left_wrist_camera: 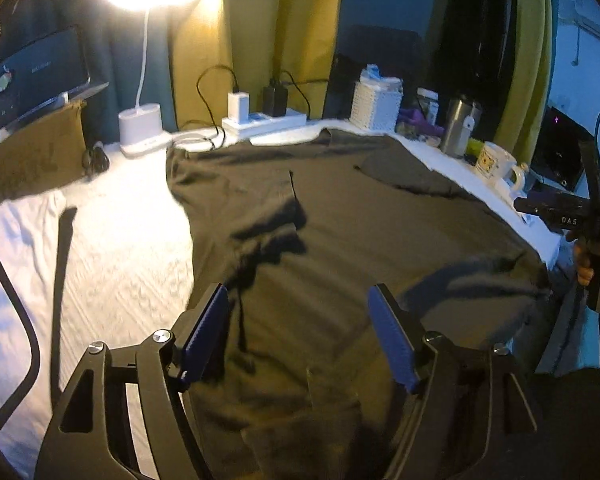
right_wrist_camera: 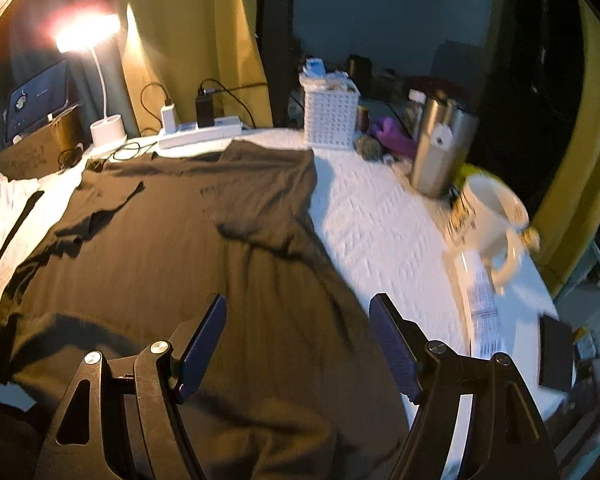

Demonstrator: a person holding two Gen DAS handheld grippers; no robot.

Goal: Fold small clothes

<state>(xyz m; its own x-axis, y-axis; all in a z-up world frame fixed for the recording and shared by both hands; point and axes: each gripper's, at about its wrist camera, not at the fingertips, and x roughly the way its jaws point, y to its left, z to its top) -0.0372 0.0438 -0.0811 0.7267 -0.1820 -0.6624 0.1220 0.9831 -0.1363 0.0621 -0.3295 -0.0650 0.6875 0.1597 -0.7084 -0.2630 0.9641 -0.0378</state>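
Far left, in the left wrist view: dark monitor screen [left_wrist_camera: 40, 68] above a brown cardboard box [left_wrist_camera: 32, 156]. Next along, a glowing white desk lamp [left_wrist_camera: 140, 120] on its round base, then a white power strip [left_wrist_camera: 268, 120] with two chargers plugged in, one white and one black, against yellow-green curtains [left_wrist_camera: 252, 40].

Centre: a dark olive-brown cloth garment [left_wrist_camera: 340, 220] spread mostly flat on the white textured table cover [left_wrist_camera: 120, 240], wrinkled, one corner folded over near the far right edge. Left gripper [left_wrist_camera: 300, 332] poised above the garment's near part, blue-padded jaws wide apart, nothing pinched between them. Contact with the cloth cannot be told.

Further right: white lattice plastic basket [left_wrist_camera: 376, 106], steel tumbler [left_wrist_camera: 458, 128], white printed ceramic mug [left_wrist_camera: 496, 162]. At the right edge, a hand [left_wrist_camera: 596, 268] on a black handle.

In the right wrist view: right gripper [right_wrist_camera: 298, 336] over the garment's right near edge, jaws likewise spread wide and empty.
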